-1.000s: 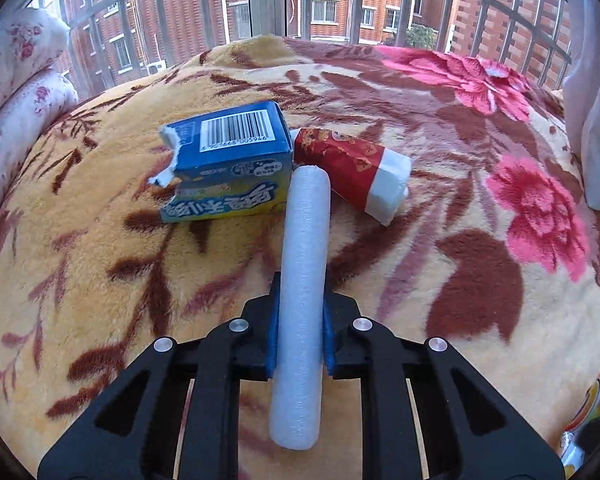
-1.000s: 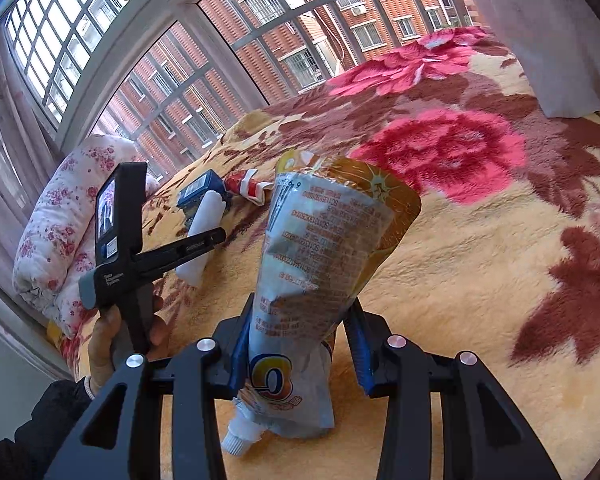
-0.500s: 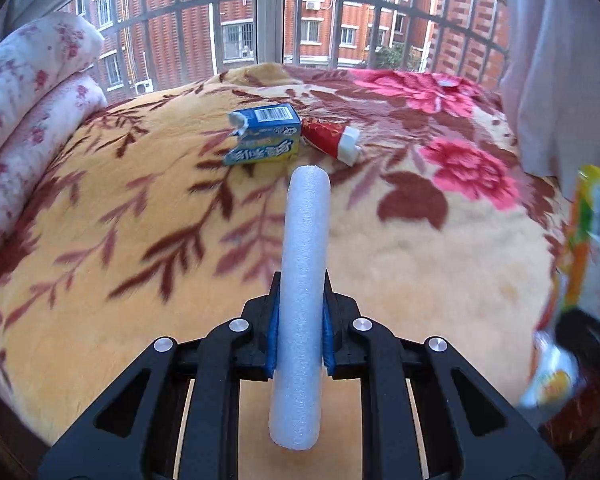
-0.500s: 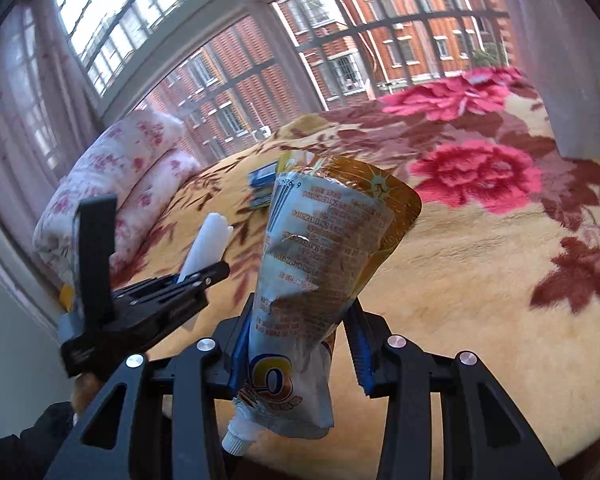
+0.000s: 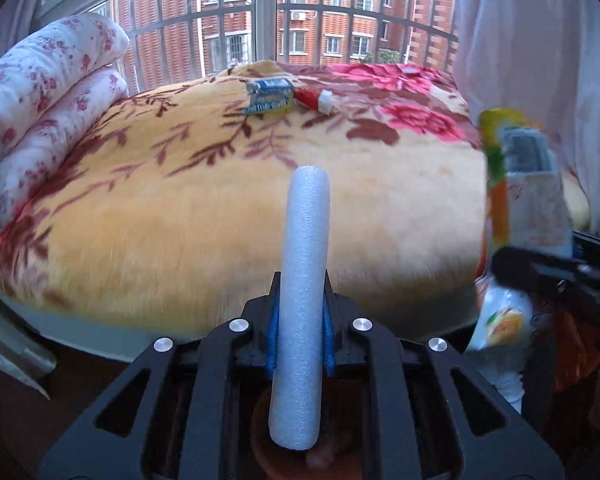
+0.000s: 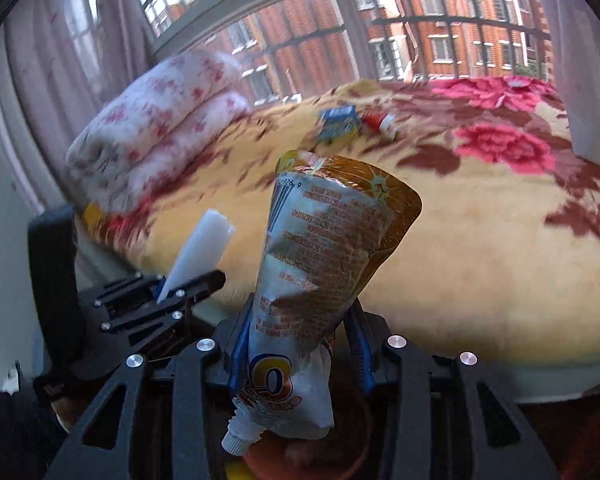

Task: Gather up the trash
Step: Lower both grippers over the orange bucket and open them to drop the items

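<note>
Foam tube stands clamped upright between left tool fingers.

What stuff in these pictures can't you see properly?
- Writing on the blue box, left wrist view: too small and far away.
- Red and white wrapper, right wrist view: blurred.
- Round brown thing below the left gripper, left wrist view: hidden by the foam stick and fingers.
- Juice pouch, left wrist view: blurred, partly hidden by the right gripper.
</note>
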Motion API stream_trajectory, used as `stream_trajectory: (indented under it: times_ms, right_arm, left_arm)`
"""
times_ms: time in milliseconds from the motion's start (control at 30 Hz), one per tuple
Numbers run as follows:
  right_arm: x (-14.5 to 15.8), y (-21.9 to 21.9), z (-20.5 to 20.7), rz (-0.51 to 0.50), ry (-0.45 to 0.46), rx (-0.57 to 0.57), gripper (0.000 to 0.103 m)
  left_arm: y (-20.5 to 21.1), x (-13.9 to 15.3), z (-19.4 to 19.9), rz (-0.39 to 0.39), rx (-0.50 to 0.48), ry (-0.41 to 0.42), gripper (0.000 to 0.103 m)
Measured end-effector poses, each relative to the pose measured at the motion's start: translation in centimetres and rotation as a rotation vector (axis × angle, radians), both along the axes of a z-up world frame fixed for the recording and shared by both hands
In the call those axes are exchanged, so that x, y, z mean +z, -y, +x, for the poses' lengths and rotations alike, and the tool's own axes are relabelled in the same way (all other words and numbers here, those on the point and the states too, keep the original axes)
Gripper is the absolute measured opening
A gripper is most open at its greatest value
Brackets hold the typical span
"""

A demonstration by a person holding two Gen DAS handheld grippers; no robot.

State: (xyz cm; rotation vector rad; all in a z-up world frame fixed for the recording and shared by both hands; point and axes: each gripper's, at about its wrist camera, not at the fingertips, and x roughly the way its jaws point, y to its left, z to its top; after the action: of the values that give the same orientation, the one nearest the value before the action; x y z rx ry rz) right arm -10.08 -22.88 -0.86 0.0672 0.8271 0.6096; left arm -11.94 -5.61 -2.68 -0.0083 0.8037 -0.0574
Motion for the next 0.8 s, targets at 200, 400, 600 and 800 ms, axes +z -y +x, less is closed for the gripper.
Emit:
stream_trajectory:
  times_ms: [200, 400, 600, 800]
  right_arm:
    - [-4.3, -1.5, -4.6, -0.129, -0.061, 0.078, 0.041]
    - [-9.5, -3.1, -5.5, -0.264, -0.123, 0.118, 0.041]
    - [-14.0, -3.8, -4.2, -0.311, -0.239, 0.128, 0.042]
    - [-15.0, -3.5, -3.4, -0.297, -0.287, 0.134, 0.048]
  left_arm:
    - [-0.3, -4.2, -3.8, -0.014, -0.044, -0.099, 0.016]
    - [-1.3, -10.1, -3.4, -0.063, -0.032, -0.278, 0.016]
    - [-1.1, -13.3, -2.3, -0.063, -0.033, -0.386, 0.016]
    - [-0.9, -14.1, -1.6, -0.042, -0.029, -0.426, 0.031]
